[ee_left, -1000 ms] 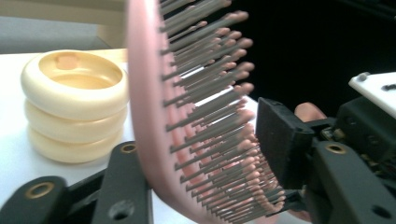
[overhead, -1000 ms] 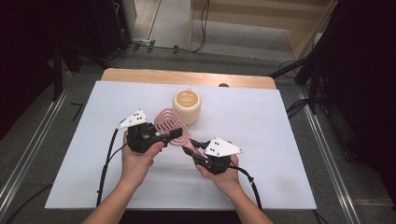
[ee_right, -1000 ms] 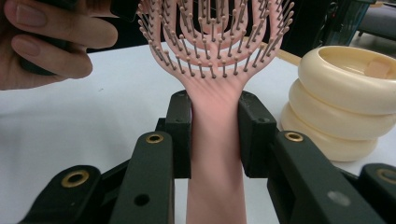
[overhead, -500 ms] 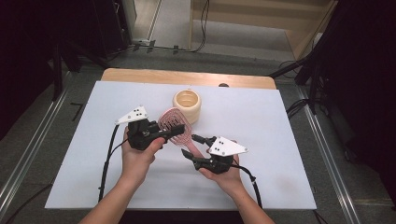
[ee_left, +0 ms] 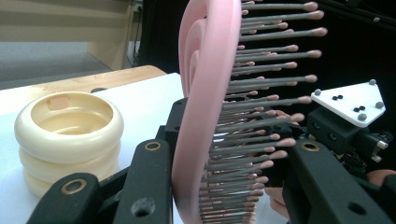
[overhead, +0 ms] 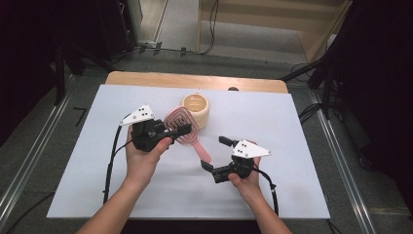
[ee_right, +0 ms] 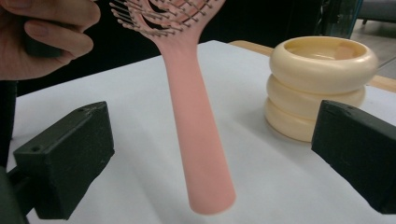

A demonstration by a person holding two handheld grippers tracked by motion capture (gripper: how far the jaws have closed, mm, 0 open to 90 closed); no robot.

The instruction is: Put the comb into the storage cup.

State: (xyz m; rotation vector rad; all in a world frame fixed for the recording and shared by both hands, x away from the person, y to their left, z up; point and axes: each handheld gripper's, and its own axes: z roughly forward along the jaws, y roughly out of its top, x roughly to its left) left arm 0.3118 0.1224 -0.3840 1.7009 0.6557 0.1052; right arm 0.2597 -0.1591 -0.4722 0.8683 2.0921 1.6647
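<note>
— Where is the hairbrush [overhead: 181,127] now?

— Above the white counter [overhead: 292,126]. My left hand-held gripper [overhead: 170,131] pinches its head; the long axis slopes down, with the handle toward my right hand-held gripper [overhead: 215,153].

— And the right one?

— Its jaws have just been opening and now stand spread, nothing between them; the handle tip hangs just in front, so the left one alone carries the brush.

— The cream cup [overhead: 196,110]?

— It stands just behind the brush, and inside I see nothing.
</note>
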